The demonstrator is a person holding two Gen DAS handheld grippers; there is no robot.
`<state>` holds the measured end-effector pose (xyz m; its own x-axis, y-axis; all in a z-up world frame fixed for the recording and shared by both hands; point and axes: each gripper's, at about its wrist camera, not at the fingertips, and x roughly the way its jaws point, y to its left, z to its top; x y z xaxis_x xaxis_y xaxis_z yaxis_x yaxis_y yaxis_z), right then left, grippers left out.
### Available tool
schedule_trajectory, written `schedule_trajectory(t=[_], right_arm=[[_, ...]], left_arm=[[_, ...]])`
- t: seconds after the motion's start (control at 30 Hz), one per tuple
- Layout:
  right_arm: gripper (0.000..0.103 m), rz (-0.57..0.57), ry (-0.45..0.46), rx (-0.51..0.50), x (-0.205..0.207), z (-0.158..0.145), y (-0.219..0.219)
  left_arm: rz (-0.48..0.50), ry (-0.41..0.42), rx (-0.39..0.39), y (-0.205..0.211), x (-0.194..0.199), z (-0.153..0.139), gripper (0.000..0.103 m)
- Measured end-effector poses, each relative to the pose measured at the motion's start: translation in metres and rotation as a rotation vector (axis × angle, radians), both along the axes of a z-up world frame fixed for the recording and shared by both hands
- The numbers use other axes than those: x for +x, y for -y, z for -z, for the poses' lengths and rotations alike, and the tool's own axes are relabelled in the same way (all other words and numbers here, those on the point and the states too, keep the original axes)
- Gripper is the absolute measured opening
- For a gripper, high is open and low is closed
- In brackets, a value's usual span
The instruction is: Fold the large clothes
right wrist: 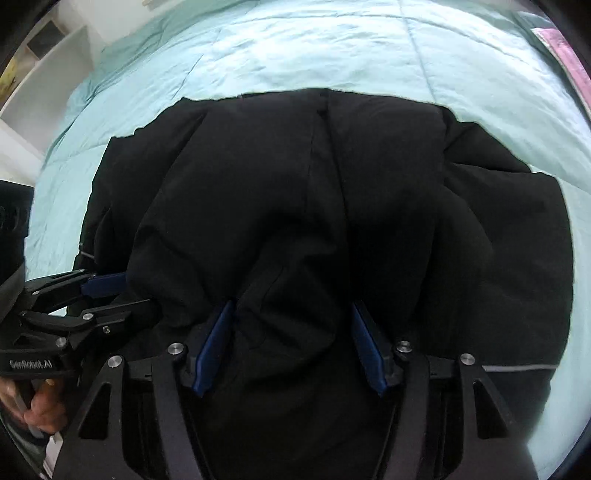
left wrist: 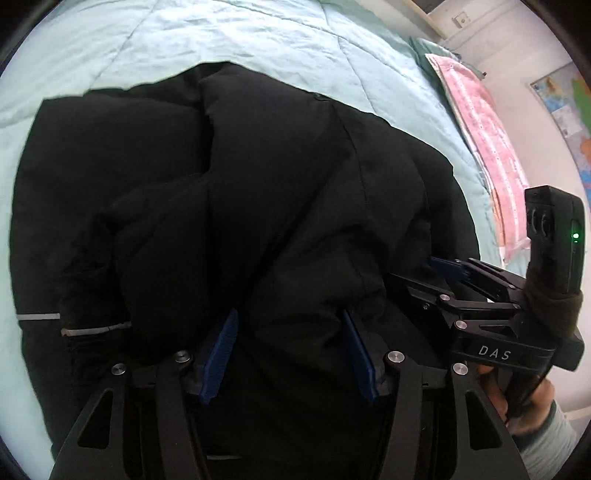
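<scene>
A large black padded jacket [left wrist: 240, 177] lies bunched on a pale green quilt [left wrist: 221, 33]; it also fills the right wrist view [right wrist: 332, 184]. My left gripper [left wrist: 290, 317] has its blue pads [left wrist: 221, 350] spread wide, with a thick fold of jacket bulging between them. My right gripper [right wrist: 291, 310] stands the same way, blue pads [right wrist: 214, 347] apart with jacket fabric between them. The right gripper also shows in the left wrist view [left wrist: 443, 273], and the left gripper in the right wrist view [right wrist: 110, 291], both at the jacket's near edge. Grey reflective strips [left wrist: 96, 328] mark the cuffs.
A pink patterned cloth [left wrist: 484, 140] lies along the bed's right side by the wall. A map poster [left wrist: 569, 110] hangs on that wall. White shelving [right wrist: 44, 74] stands beyond the bed's left edge. The quilt [right wrist: 295, 48] stretches beyond the jacket.
</scene>
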<state>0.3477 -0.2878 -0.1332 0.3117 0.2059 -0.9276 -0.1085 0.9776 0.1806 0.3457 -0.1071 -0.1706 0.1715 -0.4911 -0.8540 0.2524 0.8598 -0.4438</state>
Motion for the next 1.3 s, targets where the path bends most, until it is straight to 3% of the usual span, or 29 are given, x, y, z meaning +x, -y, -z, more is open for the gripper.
schedule_trajectory(t=[0.13, 0.3, 0.37, 0.43, 0.53, 0.63, 0.7, 0.8, 0.93, 1.0, 1.13, 1.3], right_arm=[[0.064, -0.009, 0.031, 0.06, -0.018, -0.035, 0.005], [0.064, -0.097, 0.159, 0.108, -0.069, -0.092, 0.004], [0.064, -0.116, 0.134, 0.095, -0.078, -0.085, -0.003], [0.064, -0.123, 0.085, 0.043, -0.074, -0.062, -0.004], [0.062, -0.094, -0.047, -0.017, -0.065, -0.01, -0.011], [0.061, -0.055, -0.074, -0.036, -0.059, 0.002, -0.012], [0.062, -0.049, -0.08, -0.057, -0.057, -0.005, -0.016], [0.062, -0.07, -0.052, -0.016, -0.069, -0.024, -0.007], [0.065, -0.096, 0.023, 0.007, -0.107, -0.061, 0.024], [0.065, -0.079, 0.023, 0.001, -0.122, -0.067, 0.043], [0.065, -0.02, -0.019, -0.017, -0.139, -0.064, 0.087], [0.065, 0.036, -0.07, 0.0, -0.142, -0.049, 0.113]], left_arm=[[0.024, 0.049, -0.062, -0.014, -0.016, -0.038, 0.06], [0.057, 0.132, -0.113, -0.03, -0.051, -0.079, 0.06], [0.054, 0.109, -0.101, -0.03, -0.057, -0.067, 0.06], [0.033, 0.033, -0.006, -0.021, -0.052, -0.032, 0.06], [0.016, -0.063, 0.069, -0.01, -0.035, 0.011, 0.059], [0.044, -0.038, 0.174, 0.007, -0.035, 0.008, 0.06], [0.036, -0.023, 0.173, 0.008, -0.038, -0.007, 0.059], [0.021, 0.021, 0.088, -0.022, -0.065, -0.04, 0.06], [-0.068, 0.087, 0.09, -0.096, -0.117, -0.077, 0.06], [-0.146, 0.054, 0.097, -0.14, -0.139, -0.076, 0.06], [-0.29, -0.056, 0.037, -0.201, -0.185, -0.061, 0.06], [-0.374, -0.142, -0.069, -0.229, -0.229, -0.025, 0.06]])
